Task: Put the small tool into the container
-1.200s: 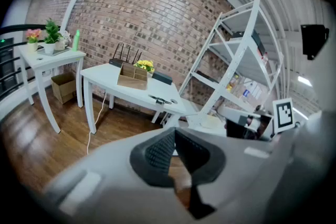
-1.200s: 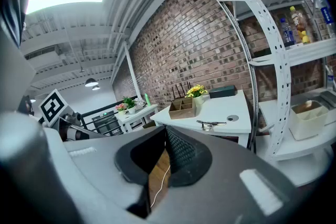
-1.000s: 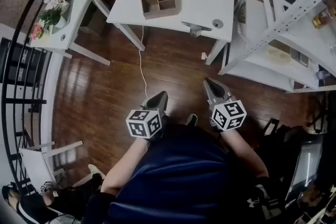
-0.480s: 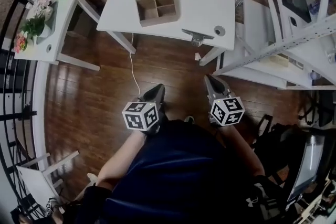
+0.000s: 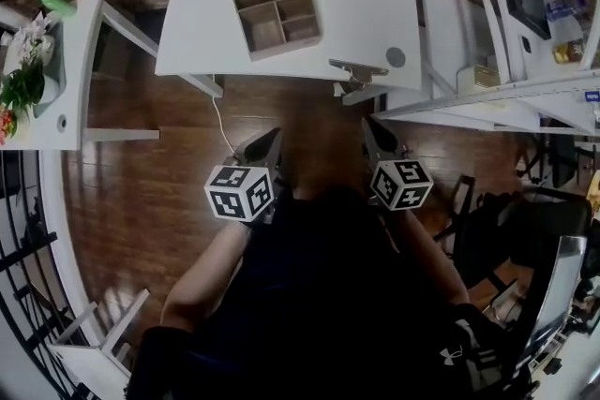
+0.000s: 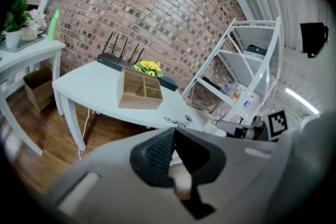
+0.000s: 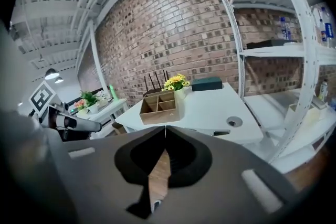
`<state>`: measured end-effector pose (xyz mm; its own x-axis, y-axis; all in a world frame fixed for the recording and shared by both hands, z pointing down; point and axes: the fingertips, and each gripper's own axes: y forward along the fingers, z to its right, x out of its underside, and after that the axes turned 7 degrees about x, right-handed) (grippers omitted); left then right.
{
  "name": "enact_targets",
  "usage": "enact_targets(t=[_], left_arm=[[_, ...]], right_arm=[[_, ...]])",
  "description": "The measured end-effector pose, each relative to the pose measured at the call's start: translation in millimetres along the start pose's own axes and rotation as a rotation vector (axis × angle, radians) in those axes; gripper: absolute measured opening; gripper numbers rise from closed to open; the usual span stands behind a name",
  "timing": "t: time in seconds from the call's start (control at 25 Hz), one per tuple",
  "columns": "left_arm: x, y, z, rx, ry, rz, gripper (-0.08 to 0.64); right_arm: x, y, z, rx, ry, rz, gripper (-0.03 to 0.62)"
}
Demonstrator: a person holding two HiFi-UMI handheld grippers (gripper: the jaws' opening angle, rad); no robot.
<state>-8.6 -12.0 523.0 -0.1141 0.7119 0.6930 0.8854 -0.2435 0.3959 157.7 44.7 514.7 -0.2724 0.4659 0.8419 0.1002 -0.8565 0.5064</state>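
Your left tool (image 5: pixel 270 138): jaws together, empty | your right tool (image 5: pixel 371 125): jaws together, empty | small metal item (image 5: pixel 358 68): on the table (image 5: pixel 375 9), near edge, apart from wooden container (image 5: pixel 277 17)

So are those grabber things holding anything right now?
Nothing is held. The left gripper and the right gripper both have their jaws shut together, with nothing between them.

Navy shirt (image 5: pixel 319 295); grey left gripper (image 5: pixel 273 135) and right gripper (image 5: pixel 367 121) carry black-and-white cubes (image 5: pixel 239 192).
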Motion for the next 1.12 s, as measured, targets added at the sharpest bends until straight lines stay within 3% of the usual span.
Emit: enact_targets(t=[0.12,0.24,0.36,0.44,0.56,0.72,1.12], left_arm=[[-8.8,3.4,-9.5,0.004,-0.015,0.003,0.003],[-16.1,8.7,-14.2,-0.01,-0.027,0.008,0.003],[-21.5,9.8,-18.5,-0.051,-0.029,0.012,0.003],[-21.8,10.0,-17.4,-0.078,-0.03,0.009,0.003],[-20.2,12.7,-16.4,-0.121,-0.031,-0.007,0.003],[-23.3,16.7,-17.3,-0.181,-0.027,-0.016,0.003],[-14.1,15.8,-15.5,-0.271,-0.036,-0.033,0.003]], right_arm=[[4.3,13.0,5.8,0.01,0.072,-0.041,0.012],[15.9,32.9,22.4,0.01,0.226,-0.092,0.014],[33.5,55.2,40.1,-0.001,0.381,-0.129,0.078],[41.8,68.3,50.1,-0.021,0.415,-0.138,0.12],[59.9,89.2,68.3,-0.055,0.503,-0.158,0.141],[94.3,116.3,100.3,-0.032,0.663,-0.204,0.147],[108.6,155.6,113.4,-0.119,0.924,-0.153,0.147]])
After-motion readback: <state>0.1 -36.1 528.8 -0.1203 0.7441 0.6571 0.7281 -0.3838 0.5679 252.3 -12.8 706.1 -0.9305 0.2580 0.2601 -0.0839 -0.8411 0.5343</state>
